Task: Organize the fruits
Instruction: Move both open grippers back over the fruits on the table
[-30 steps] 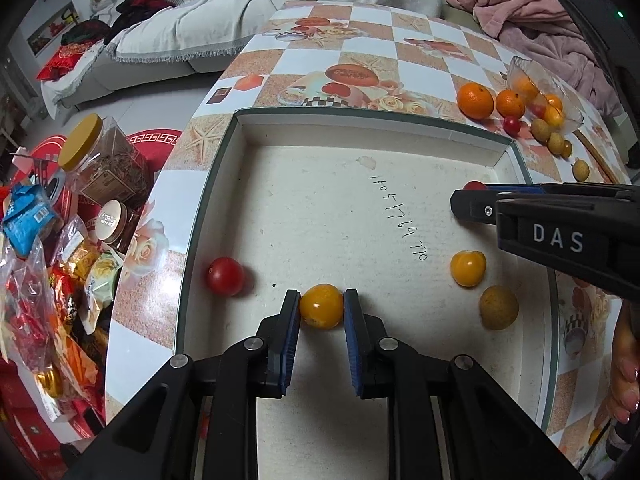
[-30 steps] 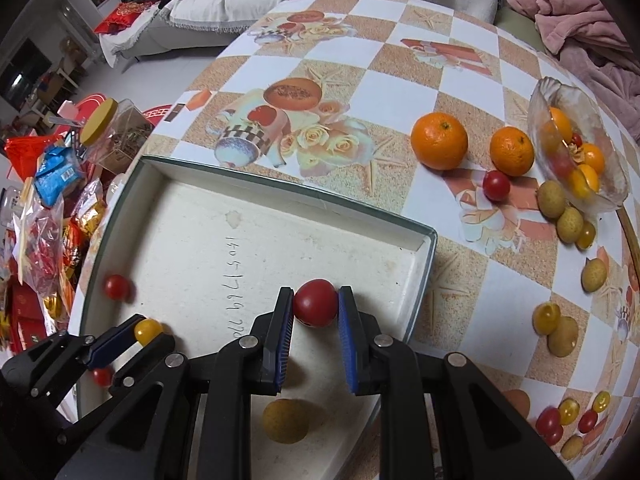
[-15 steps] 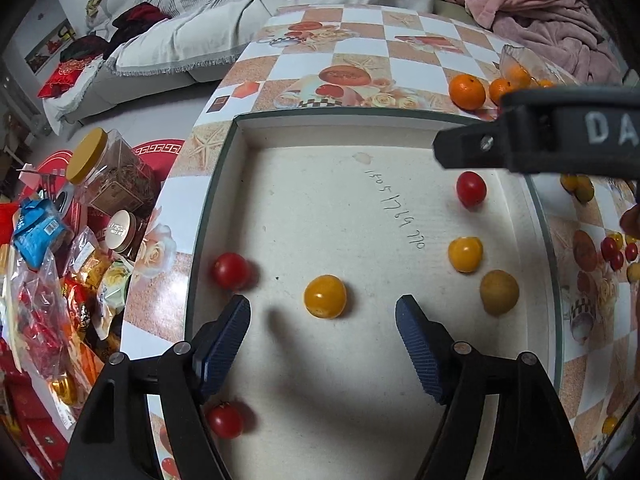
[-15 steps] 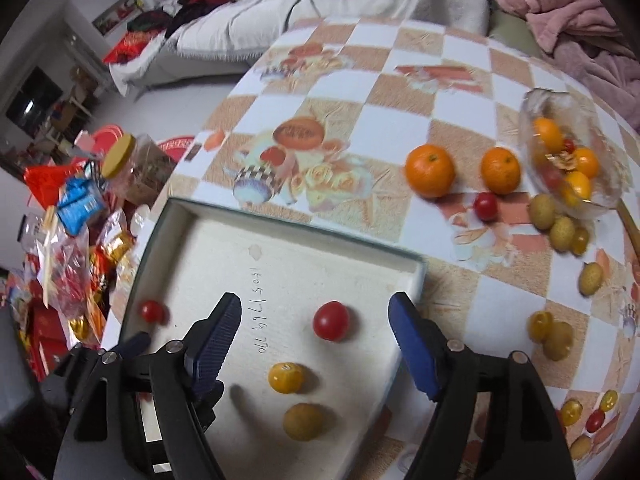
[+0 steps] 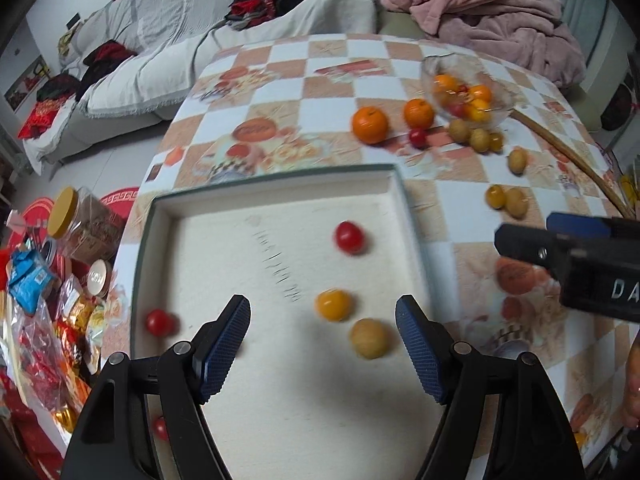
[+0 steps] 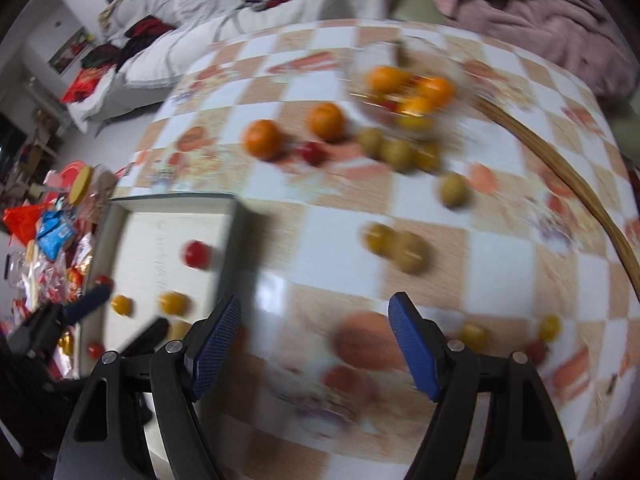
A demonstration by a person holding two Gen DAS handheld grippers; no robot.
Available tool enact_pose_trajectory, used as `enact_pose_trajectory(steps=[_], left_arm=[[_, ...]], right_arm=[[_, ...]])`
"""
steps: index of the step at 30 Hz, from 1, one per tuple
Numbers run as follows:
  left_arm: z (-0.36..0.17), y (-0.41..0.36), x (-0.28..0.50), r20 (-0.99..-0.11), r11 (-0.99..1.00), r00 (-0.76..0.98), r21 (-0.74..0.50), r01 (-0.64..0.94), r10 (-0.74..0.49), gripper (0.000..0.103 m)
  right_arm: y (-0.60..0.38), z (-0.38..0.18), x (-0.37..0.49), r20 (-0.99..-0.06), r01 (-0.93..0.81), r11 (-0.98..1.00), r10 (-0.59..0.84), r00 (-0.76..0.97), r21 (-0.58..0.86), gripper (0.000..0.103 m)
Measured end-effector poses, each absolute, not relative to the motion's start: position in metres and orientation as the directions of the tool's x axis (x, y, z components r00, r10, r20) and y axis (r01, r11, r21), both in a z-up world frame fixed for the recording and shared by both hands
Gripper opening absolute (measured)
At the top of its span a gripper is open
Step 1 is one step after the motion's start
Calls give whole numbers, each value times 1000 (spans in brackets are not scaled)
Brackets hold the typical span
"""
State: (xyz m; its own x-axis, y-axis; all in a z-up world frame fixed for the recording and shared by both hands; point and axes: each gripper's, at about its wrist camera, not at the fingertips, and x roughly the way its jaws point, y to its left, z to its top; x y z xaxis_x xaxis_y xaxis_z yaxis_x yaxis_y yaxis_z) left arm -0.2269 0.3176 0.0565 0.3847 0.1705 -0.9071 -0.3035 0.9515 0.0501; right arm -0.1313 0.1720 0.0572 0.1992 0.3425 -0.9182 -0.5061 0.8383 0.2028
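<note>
Holding nothing: L gripper (image 5: 323,338) + R gripper (image 6: 314,338) fingers wide; tray (image 5: 412,216): 3 red tomatoes, 1 yellow.

Soft indoor light, fisheye-warped edges — right view motion-blurred

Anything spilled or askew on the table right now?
Yes: the glass bowl appears tipped on its side, and small fruits lie scattered loose over the tablecloth beside it, outside the tray.

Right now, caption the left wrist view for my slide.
Open left gripper above white tray holding red tomato, yellow tomato, brown fruit.
</note>
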Motion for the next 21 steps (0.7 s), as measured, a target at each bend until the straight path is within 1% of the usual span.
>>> enact_pose_trajectory(steps=[5, 10, 18, 21], left_arm=[[65, 283, -208, -901, 970, 412, 38, -240, 137, 76], [63, 244, -189, -906, 985, 416, 14, -171, 85, 76], [41, 184, -164, -920, 999, 393, -13, -34, 2, 76], [33, 175, -156, -921, 1000, 388, -23, -19, -14, 76]], right_arm=[[112, 54, -118, -929, -413, 894, 287, 234, 173, 79], [60, 48, -104, -938, -318, 935, 244, 248, 159, 79], [19, 35, -89, -944, -252, 954, 226, 240, 164, 79], [12, 31, -85, -944, -242, 954, 233, 234, 176, 79]])
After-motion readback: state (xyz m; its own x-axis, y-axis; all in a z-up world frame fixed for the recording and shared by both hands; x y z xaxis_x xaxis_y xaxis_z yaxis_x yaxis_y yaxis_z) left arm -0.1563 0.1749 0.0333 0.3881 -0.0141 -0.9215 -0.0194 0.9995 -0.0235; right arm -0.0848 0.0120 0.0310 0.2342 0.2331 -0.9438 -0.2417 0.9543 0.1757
